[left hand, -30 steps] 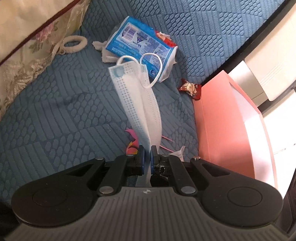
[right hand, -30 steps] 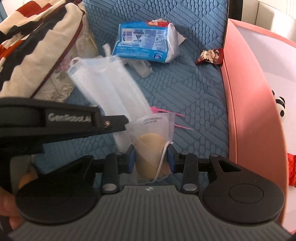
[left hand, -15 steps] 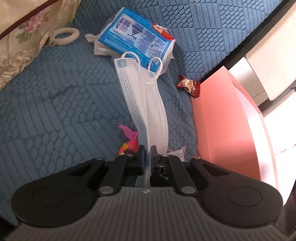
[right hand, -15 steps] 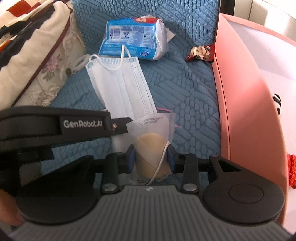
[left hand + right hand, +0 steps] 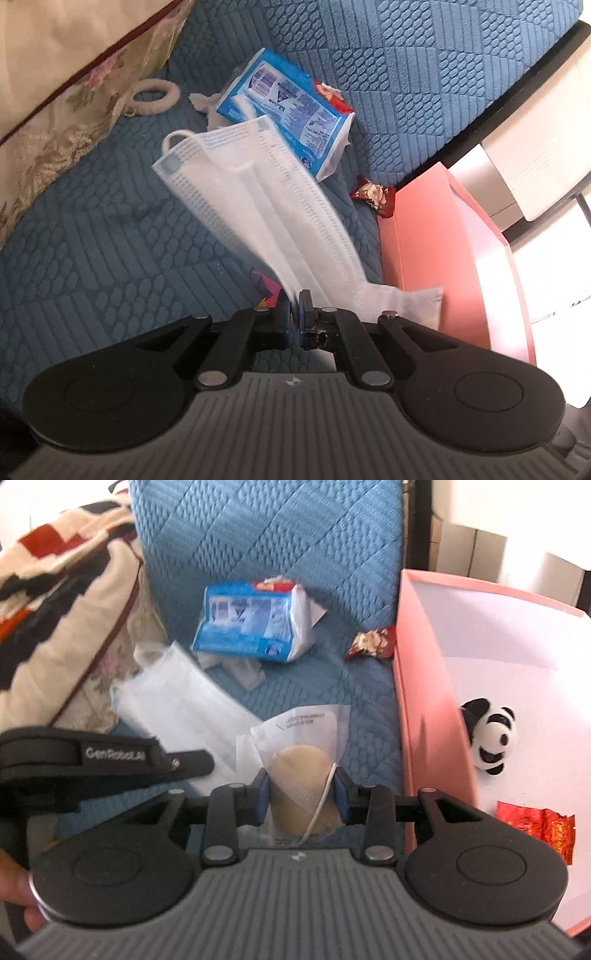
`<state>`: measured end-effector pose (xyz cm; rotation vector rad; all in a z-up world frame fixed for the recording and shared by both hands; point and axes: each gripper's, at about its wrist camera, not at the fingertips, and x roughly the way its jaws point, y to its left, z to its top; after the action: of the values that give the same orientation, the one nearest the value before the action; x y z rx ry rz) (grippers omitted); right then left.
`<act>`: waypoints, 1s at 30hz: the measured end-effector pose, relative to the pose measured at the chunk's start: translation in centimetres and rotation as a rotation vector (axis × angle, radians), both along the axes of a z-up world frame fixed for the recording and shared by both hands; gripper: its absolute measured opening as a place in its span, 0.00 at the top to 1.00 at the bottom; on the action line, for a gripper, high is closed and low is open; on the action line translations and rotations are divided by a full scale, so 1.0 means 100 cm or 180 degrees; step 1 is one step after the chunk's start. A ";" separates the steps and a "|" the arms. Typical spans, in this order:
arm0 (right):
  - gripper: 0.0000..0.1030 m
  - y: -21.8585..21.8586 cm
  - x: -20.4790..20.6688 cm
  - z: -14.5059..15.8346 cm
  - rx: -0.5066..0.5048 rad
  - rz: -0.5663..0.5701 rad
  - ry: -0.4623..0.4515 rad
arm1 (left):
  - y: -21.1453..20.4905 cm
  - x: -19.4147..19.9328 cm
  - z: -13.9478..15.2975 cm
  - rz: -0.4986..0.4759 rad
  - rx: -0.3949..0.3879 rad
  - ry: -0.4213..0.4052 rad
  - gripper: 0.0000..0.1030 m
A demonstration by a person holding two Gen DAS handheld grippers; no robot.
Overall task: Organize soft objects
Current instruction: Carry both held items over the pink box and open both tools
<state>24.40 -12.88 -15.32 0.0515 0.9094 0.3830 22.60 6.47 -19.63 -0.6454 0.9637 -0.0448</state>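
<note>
Left wrist surface: blue quilted cover; pink box right.
Mask: pinched in closed left tongs, long axis running far-left.
Right wrist surface: same cover, box right.
Puff pouch: clamped upright in right tongs.

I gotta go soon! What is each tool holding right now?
Left tool: closed, pinching the white face mask.
Right tool: closed on the clear packet with the beige makeup puff.
</note>
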 end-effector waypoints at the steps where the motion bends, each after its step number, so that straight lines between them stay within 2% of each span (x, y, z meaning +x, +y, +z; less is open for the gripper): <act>1: 0.62 -0.001 0.000 0.002 -0.0016 0.0005 -0.0020 | 0.000 -0.001 0.002 -0.0014 0.0010 -0.0013 0.95; 4: 0.62 -0.003 -0.004 0.009 -0.0047 0.0072 -0.0039 | -0.005 -0.005 0.011 -0.0103 0.0028 -0.0044 0.95; 7: 0.62 -0.007 -0.009 0.016 -0.0097 0.0123 -0.0107 | -0.011 -0.011 0.022 -0.0220 0.0169 -0.0078 0.95; 12: 0.62 -0.024 -0.012 0.024 0.0157 0.0011 0.0047 | -0.014 -0.020 0.033 -0.0245 0.0241 -0.0069 0.95; 16: 0.62 -0.032 -0.019 0.037 0.0214 0.0007 0.0025 | -0.020 -0.033 0.047 -0.0268 0.0234 -0.0088 0.95; 23: 0.62 -0.056 -0.024 0.071 0.0357 0.0011 -0.0108 | -0.045 -0.044 0.093 -0.0374 0.0425 -0.0268 0.95; 30: 0.62 -0.090 -0.023 0.104 0.0506 -0.0071 -0.0286 | -0.075 -0.038 0.137 -0.0521 0.0625 -0.0478 0.95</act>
<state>22.12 -21.84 -4.87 0.1886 0.7878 0.4331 18.84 -1.05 -5.94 -0.3762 0.8614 -0.1399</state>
